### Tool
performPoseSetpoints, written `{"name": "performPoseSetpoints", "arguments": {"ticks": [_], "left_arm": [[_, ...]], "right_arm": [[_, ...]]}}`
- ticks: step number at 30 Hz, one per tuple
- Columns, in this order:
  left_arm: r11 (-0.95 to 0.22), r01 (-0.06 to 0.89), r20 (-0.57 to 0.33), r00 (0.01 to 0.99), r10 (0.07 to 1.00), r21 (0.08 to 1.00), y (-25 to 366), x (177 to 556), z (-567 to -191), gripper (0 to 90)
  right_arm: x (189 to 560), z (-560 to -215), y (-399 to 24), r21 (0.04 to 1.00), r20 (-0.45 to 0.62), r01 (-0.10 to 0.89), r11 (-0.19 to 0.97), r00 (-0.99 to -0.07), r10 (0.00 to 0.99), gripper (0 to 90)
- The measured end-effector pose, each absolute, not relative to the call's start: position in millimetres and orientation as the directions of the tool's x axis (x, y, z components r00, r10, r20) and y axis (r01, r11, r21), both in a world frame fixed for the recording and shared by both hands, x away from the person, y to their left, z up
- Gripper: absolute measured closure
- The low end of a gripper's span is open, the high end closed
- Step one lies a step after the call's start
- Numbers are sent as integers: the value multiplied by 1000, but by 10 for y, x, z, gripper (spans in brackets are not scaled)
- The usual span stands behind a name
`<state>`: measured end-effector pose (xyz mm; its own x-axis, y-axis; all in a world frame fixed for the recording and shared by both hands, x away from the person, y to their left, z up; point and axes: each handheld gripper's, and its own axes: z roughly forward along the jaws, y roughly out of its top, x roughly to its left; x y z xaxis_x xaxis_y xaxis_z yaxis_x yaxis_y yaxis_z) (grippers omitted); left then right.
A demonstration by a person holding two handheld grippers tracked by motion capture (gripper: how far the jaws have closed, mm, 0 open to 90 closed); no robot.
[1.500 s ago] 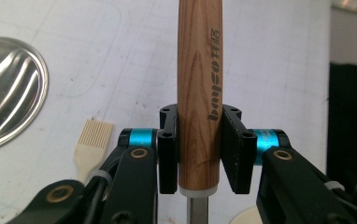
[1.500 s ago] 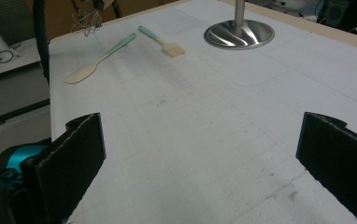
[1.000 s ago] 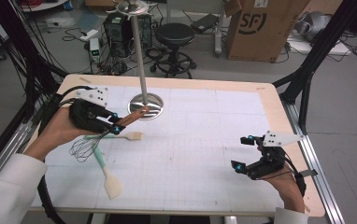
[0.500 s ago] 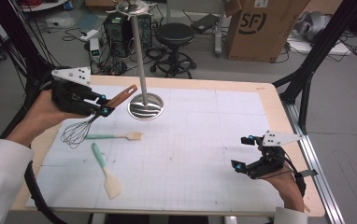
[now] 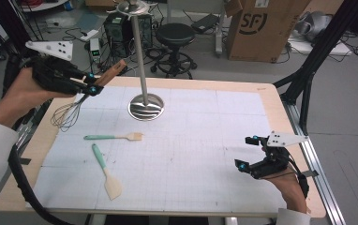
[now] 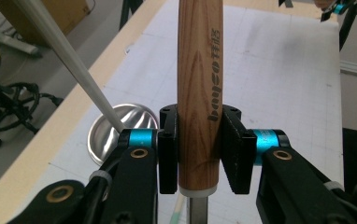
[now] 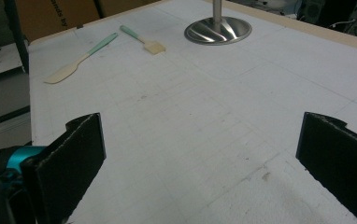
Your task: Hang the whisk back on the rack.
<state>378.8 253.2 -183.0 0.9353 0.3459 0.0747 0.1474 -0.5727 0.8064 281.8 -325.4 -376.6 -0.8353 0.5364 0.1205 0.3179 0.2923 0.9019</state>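
Change since a second ago: the left gripper is carrying the whisk up off the white mat; earlier it was low over the mat near the brush, now it is hanging in the air above the table's far left corner.
Right side: the right gripper is staying where it was, near the right edge of the table.
Left gripper grip: its jaws are clamping the whisk's wooden handle close to the end where the wires start, both pads pressing on the wood.
Whisk position: the handle is sticking out past the jaws toward the metal stand, tilted upward; the wire head is hanging below and to the left of the gripper, over the left edge of the mat.
Right gripper grip: its jaws are standing wide apart with bare mat between them.
Still lying on the mat: a green-handled brush and a green-handled spatula, below the lifted whisk and well apart from it.
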Motion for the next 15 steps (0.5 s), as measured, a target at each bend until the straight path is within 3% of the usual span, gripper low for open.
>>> {"name": "performPoseSetpoints", "arguments": {"ticks": [15], "left_arm": [[-541, 142, 96, 917, 388, 829, 2759, 3970, -1429, 704]], "right_arm": [[2804, -3734, -3207, 902, 99, 302, 309, -841, 532, 1]]}}
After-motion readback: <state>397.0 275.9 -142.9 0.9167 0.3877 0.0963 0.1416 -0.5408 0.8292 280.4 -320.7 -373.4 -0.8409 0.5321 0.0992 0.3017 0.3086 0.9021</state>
